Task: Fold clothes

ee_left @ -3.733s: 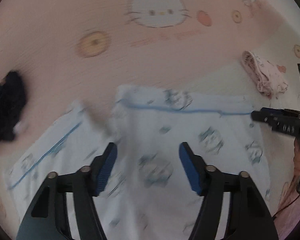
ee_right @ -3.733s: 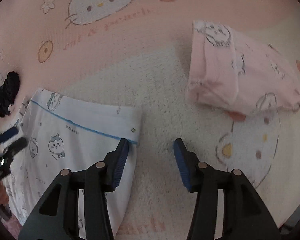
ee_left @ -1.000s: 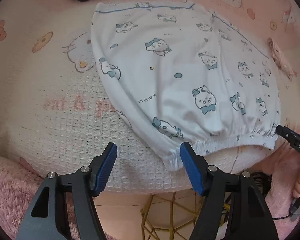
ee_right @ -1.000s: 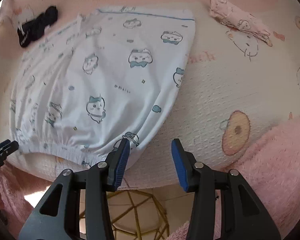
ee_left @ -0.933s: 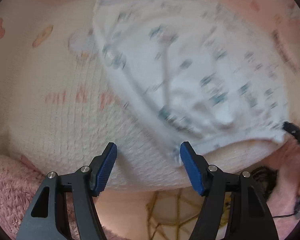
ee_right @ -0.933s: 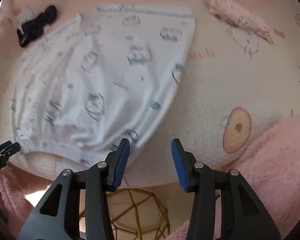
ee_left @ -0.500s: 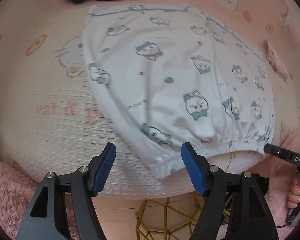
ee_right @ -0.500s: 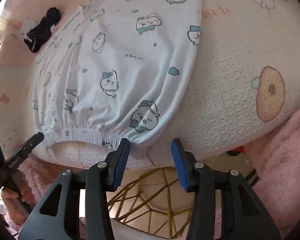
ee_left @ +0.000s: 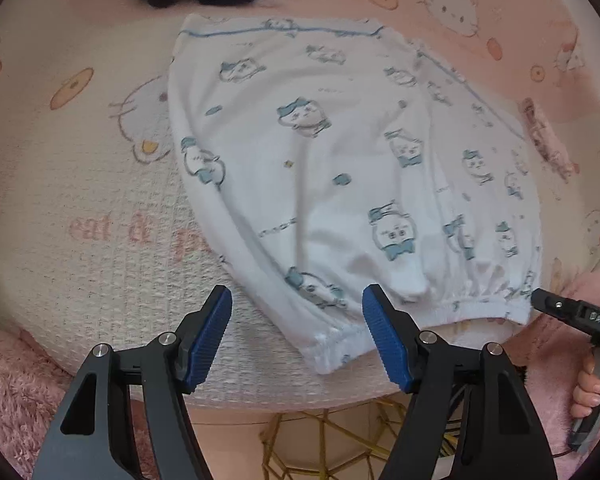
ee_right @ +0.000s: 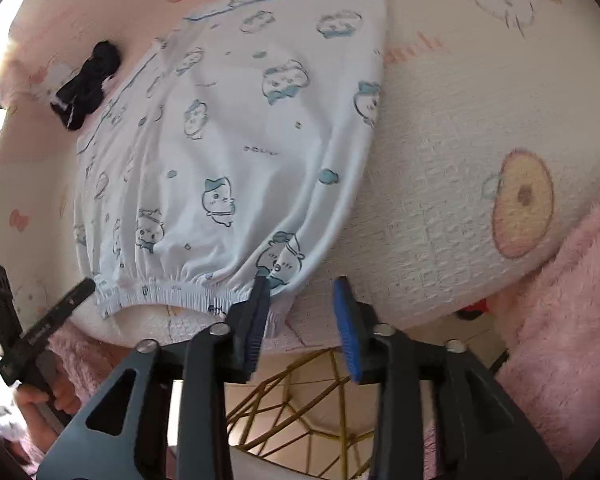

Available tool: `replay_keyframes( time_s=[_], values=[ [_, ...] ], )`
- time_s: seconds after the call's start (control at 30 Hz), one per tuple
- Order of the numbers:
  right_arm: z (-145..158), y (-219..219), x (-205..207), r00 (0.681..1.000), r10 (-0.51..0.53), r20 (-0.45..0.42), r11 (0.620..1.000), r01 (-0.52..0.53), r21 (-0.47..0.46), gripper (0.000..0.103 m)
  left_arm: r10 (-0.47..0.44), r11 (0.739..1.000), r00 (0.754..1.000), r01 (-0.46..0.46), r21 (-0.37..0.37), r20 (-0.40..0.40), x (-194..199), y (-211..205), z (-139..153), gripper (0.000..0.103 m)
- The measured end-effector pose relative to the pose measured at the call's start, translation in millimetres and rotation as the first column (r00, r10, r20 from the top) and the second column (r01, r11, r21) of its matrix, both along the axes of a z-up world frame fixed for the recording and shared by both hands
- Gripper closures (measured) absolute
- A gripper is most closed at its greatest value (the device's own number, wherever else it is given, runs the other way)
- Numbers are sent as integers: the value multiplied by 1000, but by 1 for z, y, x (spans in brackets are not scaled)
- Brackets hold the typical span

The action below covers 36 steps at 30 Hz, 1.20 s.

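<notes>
Shorts [ee_left: 340,168]: lying flat on the blanket [ee_left: 100,208], waistband toward both grippers, legs pointing away.
Left gripper [ee_left: 296,340]: fingers apart, waistband corner lying between them.
Right gripper [ee_right: 300,316]: fingers apart, hovering at the other corner, equally near.

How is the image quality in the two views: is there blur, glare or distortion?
Left wrist view: sharp, soft even light, strong fisheye curving of the shorts. Right wrist view: slightly blurred around the right gripper, bright overexposed glare at the upper left edge, same fisheye bending.
</notes>
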State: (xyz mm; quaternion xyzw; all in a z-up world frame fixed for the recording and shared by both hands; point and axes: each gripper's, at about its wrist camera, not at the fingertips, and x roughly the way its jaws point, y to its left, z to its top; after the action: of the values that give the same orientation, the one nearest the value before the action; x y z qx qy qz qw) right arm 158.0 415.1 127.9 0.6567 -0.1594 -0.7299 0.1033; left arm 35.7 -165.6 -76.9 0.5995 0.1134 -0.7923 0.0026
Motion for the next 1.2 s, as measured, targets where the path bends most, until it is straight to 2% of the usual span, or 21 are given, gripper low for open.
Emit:
replay_keyframes(
  time_s=[0.1,0.2,0.27,0.37,0.47,0.6,0.7,0.73,0.83,0.87,0.93,1.03,1.1,1.2],
  values=[
    [-5,-14,-4,999,39,23,998,-38,-58,61,-12,1000,1000,12,11,7,-9,29,3,32],
    [-13,-31,-4,996,83,33,995,-81,-56,63,-34,999,999,34,5,7,-16,32,1,32],
    [-17,-35,-11,994,102,26,995,-102,5,79,-47,999,999,47,4,9,-18,37,-5,32],
    [-6,-37,-23,995,102,-17,995,-102,-7,92,-74,997,997,74,1,5,-23,48,-17,32],
    [10,-50,-42,989,127,-76,991,-129,-23,92,-99,995,995,99,-8,-1,-58,77,-37,32],
    [26,-94,-64,961,234,-148,970,-242,-38,92,-101,995,995,101,6,-9,-68,84,-42,32],
    [22,-141,-60,931,334,-146,940,-340,-16,92,-87,996,996,88,35,-30,-63,76,-38,32],
    [11,-157,-60,921,369,-127,928,-372,6,91,-80,996,996,82,47,-38,-57,70,-34,32],
    [-2,-178,-52,896,427,-122,904,-422,72,87,-60,994,996,65,83,-61,-57,67,-31,32],
    [-1,-180,-48,889,438,-132,899,-430,85,77,-55,993,996,62,96,-70,-50,61,-25,32],
    [17,-171,-38,882,435,-184,900,-430,69,70,-57,989,993,70,132,-101,-39,51,-13,32],
    [46,-146,-20,880,390,-270,918,-394,43,66,-73,974,987,102,200,-146,-46,56,-6,32],
    [54,-122,-13,901,313,-301,946,-324,15,66,-93,959,984,130,252,-152,-51,62,-2,32],
    [47,-81,-13,945,163,-285,986,-164,19,66,-139,938,980,176,299,-140,-82,103,-14,32]
  ],
)
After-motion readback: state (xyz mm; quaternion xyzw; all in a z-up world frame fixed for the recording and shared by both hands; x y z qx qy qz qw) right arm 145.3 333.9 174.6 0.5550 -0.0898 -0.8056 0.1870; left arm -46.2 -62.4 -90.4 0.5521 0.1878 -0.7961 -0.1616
